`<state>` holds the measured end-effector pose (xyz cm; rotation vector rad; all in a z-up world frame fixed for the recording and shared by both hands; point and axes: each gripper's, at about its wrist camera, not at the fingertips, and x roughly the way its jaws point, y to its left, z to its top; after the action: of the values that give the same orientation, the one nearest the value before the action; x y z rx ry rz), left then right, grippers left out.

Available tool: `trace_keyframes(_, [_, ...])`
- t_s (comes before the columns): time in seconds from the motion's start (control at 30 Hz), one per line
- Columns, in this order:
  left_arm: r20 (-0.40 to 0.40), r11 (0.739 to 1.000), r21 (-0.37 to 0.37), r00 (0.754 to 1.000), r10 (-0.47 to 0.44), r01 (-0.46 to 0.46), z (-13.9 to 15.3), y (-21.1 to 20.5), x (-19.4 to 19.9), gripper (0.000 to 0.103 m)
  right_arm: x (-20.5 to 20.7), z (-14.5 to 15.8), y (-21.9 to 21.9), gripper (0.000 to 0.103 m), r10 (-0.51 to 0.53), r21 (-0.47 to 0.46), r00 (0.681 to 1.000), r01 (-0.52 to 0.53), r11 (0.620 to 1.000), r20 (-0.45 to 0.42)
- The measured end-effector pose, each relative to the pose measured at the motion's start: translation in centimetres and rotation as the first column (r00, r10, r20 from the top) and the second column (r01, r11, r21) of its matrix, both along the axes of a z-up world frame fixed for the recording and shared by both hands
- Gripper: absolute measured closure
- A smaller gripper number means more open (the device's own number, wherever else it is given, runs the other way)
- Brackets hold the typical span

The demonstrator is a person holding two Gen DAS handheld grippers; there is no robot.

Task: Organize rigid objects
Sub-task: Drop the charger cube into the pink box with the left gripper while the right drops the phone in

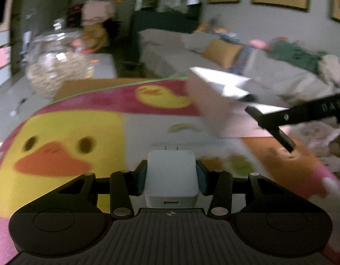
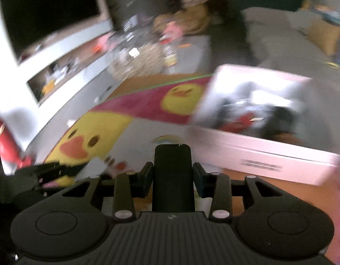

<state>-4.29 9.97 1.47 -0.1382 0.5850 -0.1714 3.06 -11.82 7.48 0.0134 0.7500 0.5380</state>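
My left gripper (image 1: 171, 174) is shut on a white plug adapter (image 1: 171, 176), prongs pointing away, held above a duck play mat (image 1: 66, 145). My right gripper (image 2: 172, 176) is shut on a black oblong device (image 2: 172, 176), held upright above the same mat (image 2: 81, 141). A pale pink open box (image 2: 269, 154) with several blurred items inside lies on the mat right of the black device. In the left wrist view the box (image 1: 214, 106) is at the right, with the right gripper's black fingers (image 1: 271, 123) against it. The left gripper (image 2: 48, 170) shows at lower left in the right wrist view.
A clear jar of pale filling (image 1: 57, 66) stands beyond the mat's far left edge. A grey sofa with cushions (image 1: 214, 50) runs along the back right. A white TV unit (image 2: 59, 50) and a red object (image 2: 6, 141) are at the left.
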Motion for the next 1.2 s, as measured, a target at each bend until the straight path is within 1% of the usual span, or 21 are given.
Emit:
trace_keyframes(0.07, [0.046,0.998,-0.011,0.997,-0.055,0.055,1.7,-1.2,0.3,0.053,-0.4,1.5,-2.3,0.065,-0.053,0.022,0.998,0.052,0.998,0.045])
trace_keyframes(0.17, [0.129,0.992,0.023,0.983,-0.128,0.126,4.8,-3.4,2.0,0.053,-0.9,3.7,-5.1,0.065,-0.128,0.051,0.982,0.122,0.991,0.14])
trace_keyframes(0.23, [0.168,0.987,0.04,0.973,-0.158,0.153,6.8,-4.7,4.2,0.053,-0.5,4.7,-6.2,0.065,-0.173,0.066,0.965,0.163,0.984,0.199])
trace_keyframes(0.3, [0.189,0.984,0.043,0.966,-0.178,0.173,8.2,-6.0,6.8,0.053,0.4,5.4,-7.0,0.065,-0.218,0.093,0.947,0.202,0.975,0.235])
trace_keyframes(0.37, [0.184,0.984,0.052,0.966,-0.179,0.173,9.0,-7.5,9.9,0.053,1.6,5.5,-7.4,0.065,-0.249,0.12,0.934,0.225,0.967,0.255])
trace_keyframes(0.47, [0.139,0.986,0.064,0.977,-0.162,0.154,9.1,-9.5,14.3,0.053,3.8,4.8,-7.1,0.065,-0.287,0.104,0.917,0.268,0.958,0.276])
trace_keyframes(0.5, [0.126,0.986,0.064,0.979,-0.162,0.155,9.1,-10.0,15.4,0.053,4.6,4.4,-7.1,0.065,-0.295,0.096,0.917,0.279,0.955,0.269])
trace_keyframes(0.6, [0.094,0.987,0.071,0.984,-0.153,0.146,8.6,-11.1,17.8,0.053,6.5,3.4,-7.1,0.065,-0.293,0.108,0.929,0.275,0.955,0.226])
trace_keyframes(0.67, [0.072,0.986,0.097,0.987,-0.142,0.134,8.0,-11.6,18.9,0.053,7.5,2.7,-7.2,0.065,-0.295,0.1,0.932,0.279,0.955,0.21])
trace_keyframes(0.73, [0.063,0.985,0.121,0.99,-0.128,0.119,7.4,-11.7,19.3,0.054,8.4,2.1,-7.3,0.064,-0.287,0.081,0.94,0.277,0.958,0.183])
trace_keyframes(0.8, [0.058,0.985,0.128,0.991,-0.121,0.113,7.1,-11.7,19.7,0.054,8.6,1.5,-7.3,0.062,-0.284,0.08,0.944,0.274,0.958,0.17])
trace_keyframes(0.87, [0.056,0.987,0.118,0.991,-0.12,0.113,6.9,-11.4,20.0,0.054,8.5,0.9,-7.1,0.051,-0.286,0.072,0.944,0.277,0.958,0.165])
trace_keyframes(1.0, [0.043,0.992,0.098,0.995,-0.088,0.083,6.4,-10.3,19.7,0.054,8.2,0.0,-7.2,0.047,-0.308,0.05,0.939,0.303,0.952,0.153])
trace_keyframes(1.07, [0.036,0.995,0.079,0.998,-0.059,0.056,6.3,-9.4,18.9,0.054,7.9,-0.5,-7.5,0.042,-0.324,0.04,0.935,0.322,0.946,0.146])
trace_keyframes(1.1, [0.04,0.997,0.07,0.998,-0.044,0.041,6.4,-8.7,18.1,0.054,7.6,-0.7,-7.7,0.041,-0.332,0.035,0.932,0.33,0.943,0.145])
trace_keyframes(1.2, [0.085,0.998,0.052,0.996,0.015,-0.019,6.5,-6.7,14.4,0.055,6.3,-1.1,-8.3,0.041,-0.338,0.022,0.93,0.338,0.941,0.142])
